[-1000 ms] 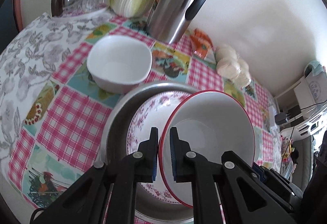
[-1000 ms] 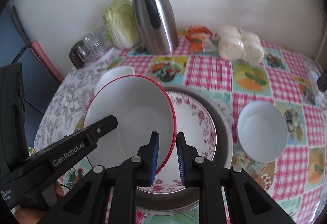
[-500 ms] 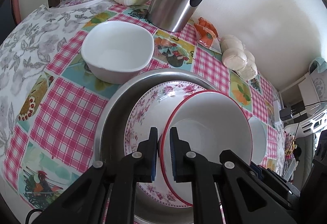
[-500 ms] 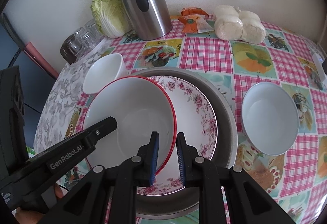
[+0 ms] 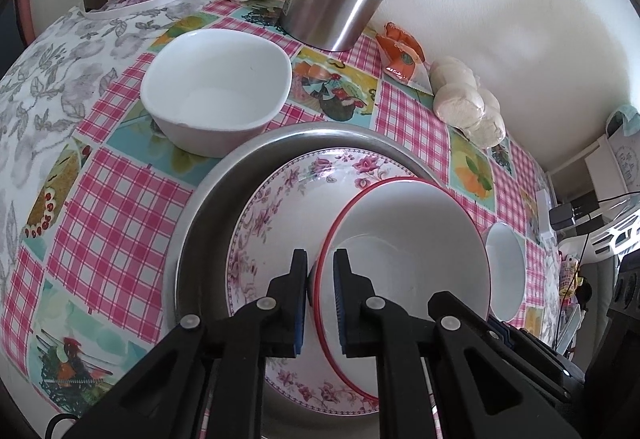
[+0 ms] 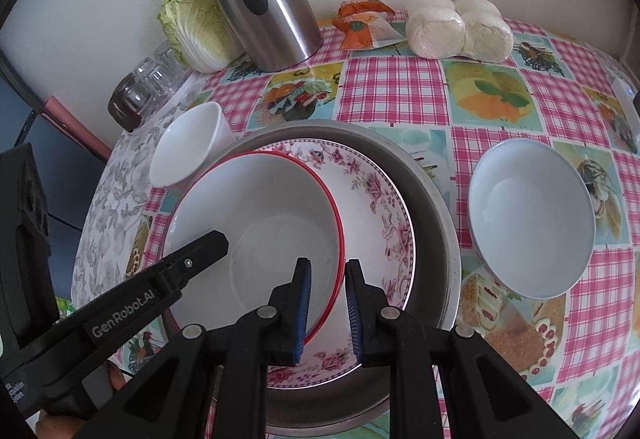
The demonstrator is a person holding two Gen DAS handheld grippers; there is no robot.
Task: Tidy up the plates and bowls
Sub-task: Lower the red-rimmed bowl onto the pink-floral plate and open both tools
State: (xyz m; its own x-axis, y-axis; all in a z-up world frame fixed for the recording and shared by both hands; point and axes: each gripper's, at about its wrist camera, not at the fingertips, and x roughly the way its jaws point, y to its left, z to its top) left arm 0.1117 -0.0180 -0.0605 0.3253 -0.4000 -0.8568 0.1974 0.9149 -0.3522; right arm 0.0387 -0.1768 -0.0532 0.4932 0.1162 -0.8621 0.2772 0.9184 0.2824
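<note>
Nesting red-rimmed bowl (image 6: 256, 223) onto floral plate (image 6: 380, 207) in metal pan (image 6: 436, 223), bench centre; left claw (image 5: 320, 299) and right claw (image 6: 326, 303) both pinching its rim. Next, likely: lower flat, release

I'm getting soft, even daylight, both feeds sharp. Fisheye bends the table (image 5: 120, 199) edges, corners go black. Slight glare on the steel jug (image 6: 276, 11); faint shadows under the bowls.
</note>
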